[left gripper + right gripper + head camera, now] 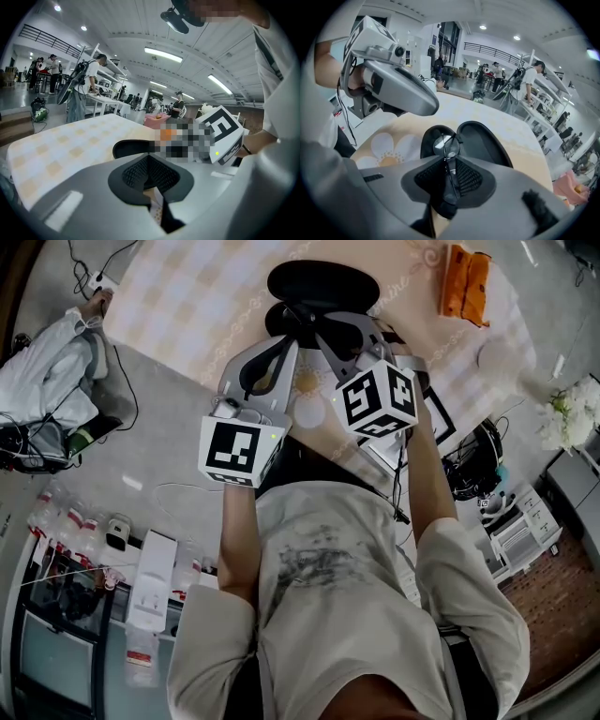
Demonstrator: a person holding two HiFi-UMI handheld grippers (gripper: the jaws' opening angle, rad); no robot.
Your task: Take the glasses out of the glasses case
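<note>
1. Ceiling strip lights [163,54] give bright, even light in both gripper views, and shadows there are soft.
2. The head view is dimmer. The table [187,296] is its brightest area, and its corners darken.
3. All three views bend strongly towards their edges inside black circular borders.
4. A lens of the glasses [446,145] shows pale glare.
5. A mosaic patch blurs the middle of the left gripper view.
</note>
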